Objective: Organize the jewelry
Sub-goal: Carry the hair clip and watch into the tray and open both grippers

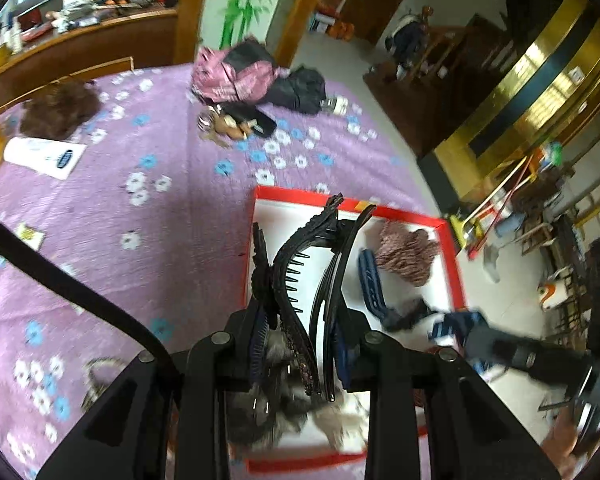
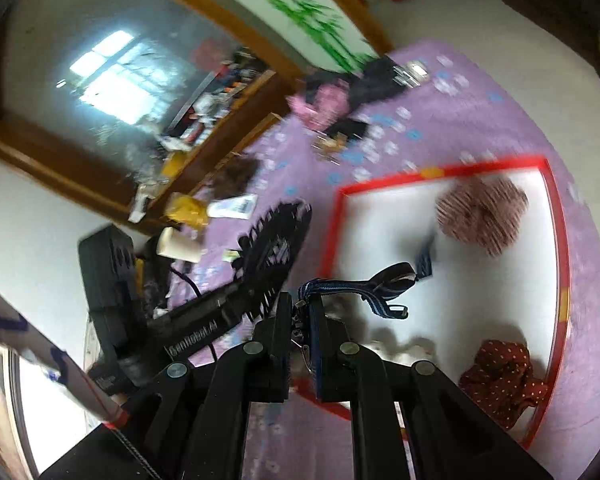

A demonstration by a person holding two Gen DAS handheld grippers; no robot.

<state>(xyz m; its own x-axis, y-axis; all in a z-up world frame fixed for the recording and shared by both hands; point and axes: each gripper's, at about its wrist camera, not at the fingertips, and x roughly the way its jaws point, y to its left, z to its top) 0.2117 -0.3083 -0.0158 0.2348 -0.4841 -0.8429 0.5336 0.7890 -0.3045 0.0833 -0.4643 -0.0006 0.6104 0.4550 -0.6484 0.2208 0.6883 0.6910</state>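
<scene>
Left gripper [image 1: 300, 344]: matte black angular frame, round grey pivot screws on its linkage arms, blue ribbed pads [image 1: 256, 344] inside the fingers, and a black cable [image 1: 60, 280] arcing off the side. Right gripper [image 2: 300, 320]: same black frame, grey screws and blue-edged pads. White lettering, not legible, marks the left gripper's body in the right wrist view.

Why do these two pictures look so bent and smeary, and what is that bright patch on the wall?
Left wrist view: the fisheye lens bows the room's lines; the black hair clips held in the left gripper stay sharp while the right gripper is smeared. Right wrist view: motion blur softens the red-rimmed tray; the bright patch is a window glaring in a mirror.
</scene>
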